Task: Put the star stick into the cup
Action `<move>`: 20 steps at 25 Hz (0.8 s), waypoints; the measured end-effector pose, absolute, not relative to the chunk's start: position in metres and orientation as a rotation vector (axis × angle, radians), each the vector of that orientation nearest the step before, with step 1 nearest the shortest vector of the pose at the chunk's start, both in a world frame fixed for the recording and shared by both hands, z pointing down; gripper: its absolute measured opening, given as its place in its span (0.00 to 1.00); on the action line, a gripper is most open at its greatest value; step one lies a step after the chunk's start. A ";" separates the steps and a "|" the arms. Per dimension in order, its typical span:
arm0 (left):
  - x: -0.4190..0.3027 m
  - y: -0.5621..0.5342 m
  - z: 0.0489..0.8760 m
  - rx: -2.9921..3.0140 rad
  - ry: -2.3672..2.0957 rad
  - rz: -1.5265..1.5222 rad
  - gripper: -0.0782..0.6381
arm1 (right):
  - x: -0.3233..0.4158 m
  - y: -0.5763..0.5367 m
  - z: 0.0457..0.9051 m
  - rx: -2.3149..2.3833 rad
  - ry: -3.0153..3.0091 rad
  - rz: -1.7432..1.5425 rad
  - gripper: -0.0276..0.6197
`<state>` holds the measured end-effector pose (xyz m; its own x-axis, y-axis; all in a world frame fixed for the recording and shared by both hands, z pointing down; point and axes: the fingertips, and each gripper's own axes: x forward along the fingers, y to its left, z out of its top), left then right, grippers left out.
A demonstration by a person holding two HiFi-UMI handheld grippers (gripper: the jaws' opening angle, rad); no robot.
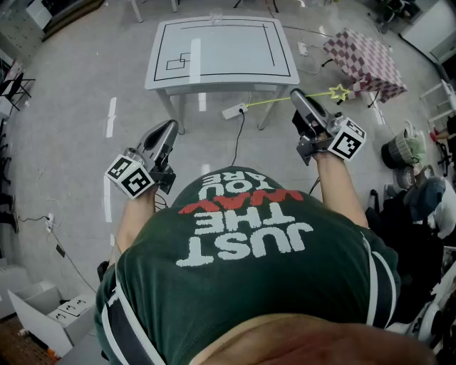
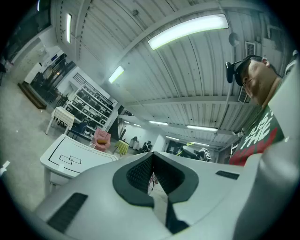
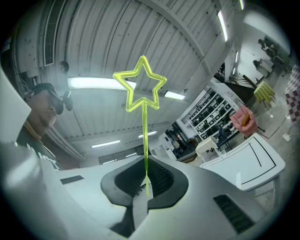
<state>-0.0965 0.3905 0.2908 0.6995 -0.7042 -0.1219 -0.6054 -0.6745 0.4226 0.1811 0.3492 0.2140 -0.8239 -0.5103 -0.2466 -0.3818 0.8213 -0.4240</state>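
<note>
The star stick (image 3: 142,89) is thin, clear yellow-green, with an outline star on top. It rises straight out of my right gripper (image 3: 146,180), which is shut on its lower end. In the head view the star (image 1: 340,93) shows just past the right gripper (image 1: 294,96), held at chest height short of the table. My left gripper (image 1: 171,127) points the same way, its jaws (image 2: 152,173) together with nothing between them. A small clear cup (image 1: 216,14) stands at the far edge of the white table (image 1: 221,50); the cup (image 3: 240,178) also shows in the right gripper view.
The table top carries black line markings. A power strip (image 1: 234,110) and cable lie on the floor under its near edge. A checkered cloth-covered stand (image 1: 365,60) is at the right, bags (image 1: 406,150) beyond it. White boxes (image 1: 43,314) sit at the lower left.
</note>
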 end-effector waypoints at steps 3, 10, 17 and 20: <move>-0.093 0.390 0.290 2.560 -1.017 -0.390 0.12 | 0.183 0.350 0.212 -0.676 2.656 -0.506 0.11; -0.085 0.389 0.293 2.564 -1.002 -0.389 0.12 | 0.192 0.350 0.214 -0.693 2.649 -0.503 0.11; -0.072 0.386 0.294 2.570 -0.986 -0.374 0.12 | 0.205 0.348 0.213 -0.695 2.617 -0.520 0.11; -0.064 0.383 0.294 2.578 -0.979 -0.368 0.12 | 0.213 0.347 0.212 -0.686 2.601 -0.521 0.11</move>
<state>-0.0642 0.3834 0.2935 0.7264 -0.6778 -0.1137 -0.5845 -0.6962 0.4167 0.2129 0.3467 0.2124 -0.7998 -0.5310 -0.2798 -0.3825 0.8101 -0.4443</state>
